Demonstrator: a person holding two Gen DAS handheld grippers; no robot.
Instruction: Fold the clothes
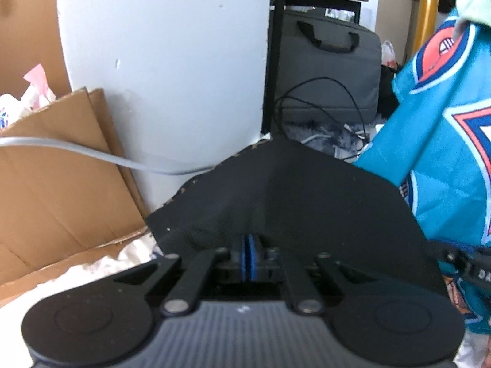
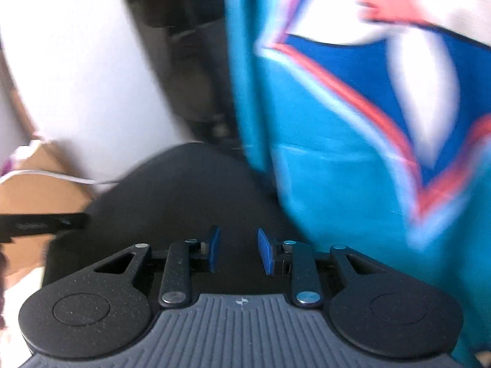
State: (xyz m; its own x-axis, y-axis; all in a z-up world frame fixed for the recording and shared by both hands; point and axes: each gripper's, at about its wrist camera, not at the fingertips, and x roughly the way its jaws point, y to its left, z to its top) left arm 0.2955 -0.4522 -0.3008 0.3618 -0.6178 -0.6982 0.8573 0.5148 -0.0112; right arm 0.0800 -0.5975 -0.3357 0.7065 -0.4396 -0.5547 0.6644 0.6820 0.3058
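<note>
Two garments are in view: a black cloth (image 1: 291, 190) and a teal jersey (image 1: 445, 128) with orange, white and blue graphics. In the left wrist view the black cloth rises from the left gripper (image 1: 248, 256) to a peak above it, its edges sloping down to either side, so its long axis runs roughly across the picture; a stitched hem follows the left slope. The left gripper's blue pads (image 1: 251, 254) are pressed together with no gap, and the black cloth starts directly at their tips, so the pads are clamped on its near edge. The teal jersey hangs to the right of the black cloth, its folds running mostly up and down, its lower part overlapping the cloth's right edge. In the right wrist view, which is motion-blurred, the right gripper (image 2: 239, 250) has its blue pads (image 2: 265, 251) set apart, about a third of their travel, and the jaws are opening; nothing lies between them, and the black cloth (image 2: 184, 196) lies beyond them. Behind the black cloth stands a white wall (image 1: 165, 61); to its left a cardboard box (image 1: 61, 184) and a grey cable (image 1: 92, 153); behind its peak a grey bag (image 1: 331, 70).
</note>
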